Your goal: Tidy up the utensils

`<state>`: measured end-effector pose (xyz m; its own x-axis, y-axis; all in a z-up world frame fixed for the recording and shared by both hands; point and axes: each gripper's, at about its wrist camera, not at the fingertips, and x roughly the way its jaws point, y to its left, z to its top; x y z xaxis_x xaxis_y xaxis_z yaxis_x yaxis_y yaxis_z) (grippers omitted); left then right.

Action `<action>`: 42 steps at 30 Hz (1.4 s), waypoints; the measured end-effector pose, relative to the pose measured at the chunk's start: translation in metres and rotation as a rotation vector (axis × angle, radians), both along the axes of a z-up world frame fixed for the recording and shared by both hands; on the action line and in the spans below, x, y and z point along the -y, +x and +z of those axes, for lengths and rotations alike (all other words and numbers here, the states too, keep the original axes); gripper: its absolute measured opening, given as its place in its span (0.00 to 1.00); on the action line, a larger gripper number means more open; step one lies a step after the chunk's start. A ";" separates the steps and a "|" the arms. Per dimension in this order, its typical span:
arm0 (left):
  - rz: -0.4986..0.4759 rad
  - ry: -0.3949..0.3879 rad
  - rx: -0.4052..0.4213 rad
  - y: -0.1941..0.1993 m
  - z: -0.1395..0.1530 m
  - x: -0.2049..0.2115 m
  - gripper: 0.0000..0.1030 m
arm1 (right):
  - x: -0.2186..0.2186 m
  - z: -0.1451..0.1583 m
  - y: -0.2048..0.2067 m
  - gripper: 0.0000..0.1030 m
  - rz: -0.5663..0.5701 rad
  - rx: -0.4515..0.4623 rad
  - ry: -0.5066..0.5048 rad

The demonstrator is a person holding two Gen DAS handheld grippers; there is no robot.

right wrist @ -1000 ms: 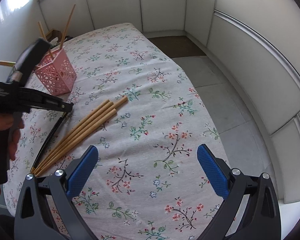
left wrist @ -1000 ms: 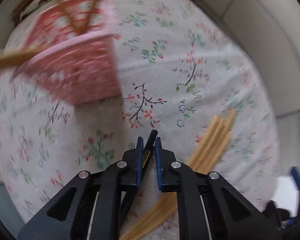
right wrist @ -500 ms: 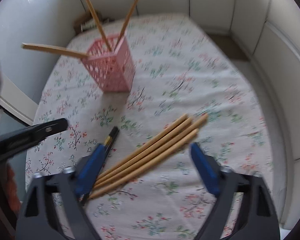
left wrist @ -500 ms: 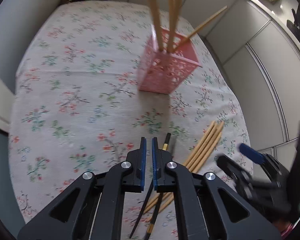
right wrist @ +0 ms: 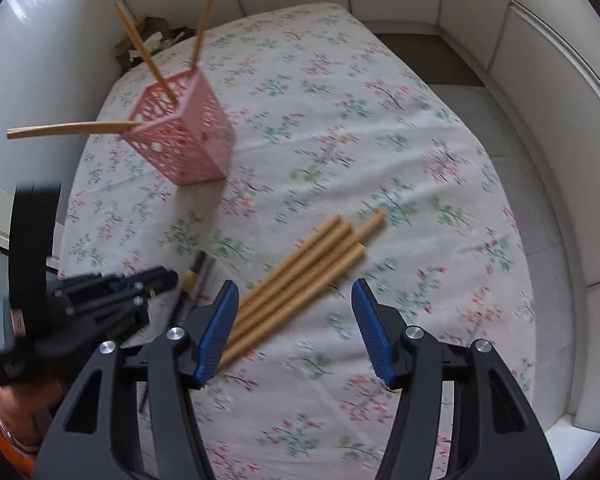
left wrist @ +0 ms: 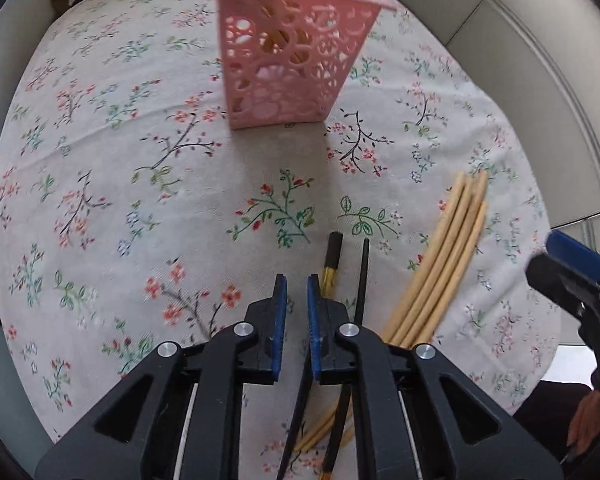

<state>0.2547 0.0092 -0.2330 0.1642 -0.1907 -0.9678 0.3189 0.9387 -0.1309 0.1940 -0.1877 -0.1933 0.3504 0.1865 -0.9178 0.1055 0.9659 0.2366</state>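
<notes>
A pink perforated basket [left wrist: 288, 64] [right wrist: 184, 136] stands on the floral cloth with several wooden chopsticks [right wrist: 140, 44] leaning out of it. A bundle of wooden chopsticks [right wrist: 300, 276] [left wrist: 448, 248] lies flat on the cloth. My right gripper [right wrist: 294, 292] hovers over the bundle's near half. Its jaws are closing, and the pads are clear of the sticks. Two black chopsticks [left wrist: 332, 256] [right wrist: 196, 280] lie left of the bundle. My left gripper [left wrist: 296, 284] [right wrist: 160, 278] hangs just above them, shut with nothing between its pads.
The floral tablecloth [right wrist: 380, 120] covers the whole table. White padded panels [right wrist: 540, 80] curve round its far and right sides. Brown clutter [right wrist: 148, 36] sits at the far left corner. A person's hand [right wrist: 20, 396] holds the left gripper at the lower left.
My right gripper has swung left and forward over the wooden bundle, and its jaws have narrowed. The left gripper has moved nearer the pink basket and stays shut.
</notes>
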 end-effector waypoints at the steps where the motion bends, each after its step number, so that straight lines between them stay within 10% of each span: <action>1: -0.002 0.018 0.001 0.001 -0.002 0.003 0.09 | 0.002 -0.002 -0.001 0.57 -0.001 -0.005 0.004; 26: -0.059 0.105 0.027 0.001 -0.007 0.031 0.07 | 0.024 -0.012 -0.015 0.61 -0.036 -0.017 0.039; 42: 0.189 -0.007 0.186 -0.023 0.036 -0.073 0.06 | -0.080 -0.023 0.033 0.63 0.126 -0.126 -0.012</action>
<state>0.2317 0.0823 -0.1974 0.3725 -0.1468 -0.9163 0.1576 0.9831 -0.0935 0.2274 -0.1075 -0.2163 0.2072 0.2107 -0.9554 0.0115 0.9760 0.2177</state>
